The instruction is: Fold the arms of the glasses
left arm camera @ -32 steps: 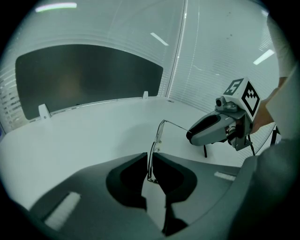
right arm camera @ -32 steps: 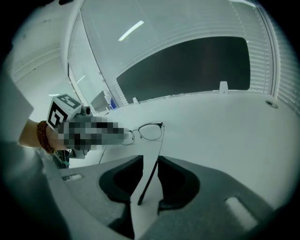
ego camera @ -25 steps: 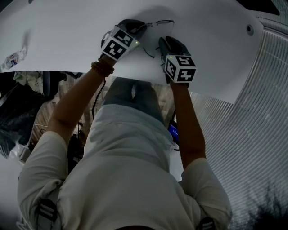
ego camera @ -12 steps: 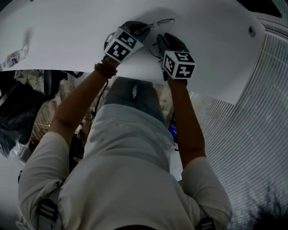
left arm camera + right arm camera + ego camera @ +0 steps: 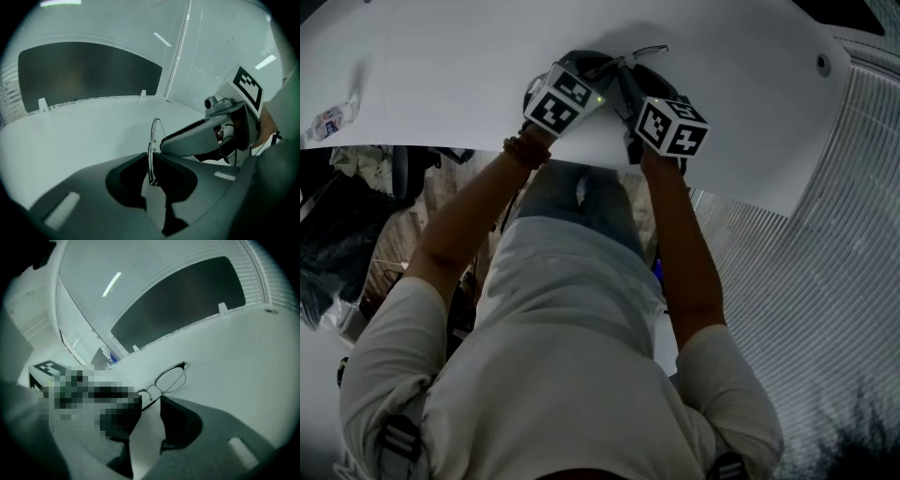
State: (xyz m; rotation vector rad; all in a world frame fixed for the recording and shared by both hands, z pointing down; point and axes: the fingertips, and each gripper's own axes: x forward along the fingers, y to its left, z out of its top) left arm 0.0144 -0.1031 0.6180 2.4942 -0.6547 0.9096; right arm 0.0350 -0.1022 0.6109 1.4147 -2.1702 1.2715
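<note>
Dim room, white table (image 5: pixel 441 84), dark panel (image 5: pixel 84 75) standing along its far edge w/ slatted blinds (image 5: pixel 215 56) behind. Person stands at the near edge, both claws close together just in from it.

Thin wire-rim glasses (image 5: pixel 151 145) sit btwn the two claws, over the table not far from the near edge. Can't tell if the lower rim touches the top or hangs just clear.

left claw (image 5: pixel 151 161): jaws have just been opening a touch, but the frame front runs edge-on through the narrow gap and the pads look pinched on it. It seems to be what keeps the glasses up on edge.

right claw (image 5: pixel 149 405): jaws have just been opening and are spread. One temple arm (image 5: pixel 154 400) runs back from the hinge into the gap, nearer the pad on the view's left. No squeeze on it as far as I can see.

Progress, my read: early to mid. That arm sticks out at an angle from the lens rim (image 5: pixel 171 378), not flat behind it, so its fold isn't done. Other arm: not clear in any view, could be in or out.

Left to do, prob: swing this arm in against the lenses while the frame is held steady, then check or fold the 2nd arm and set the glasses down.
</note>
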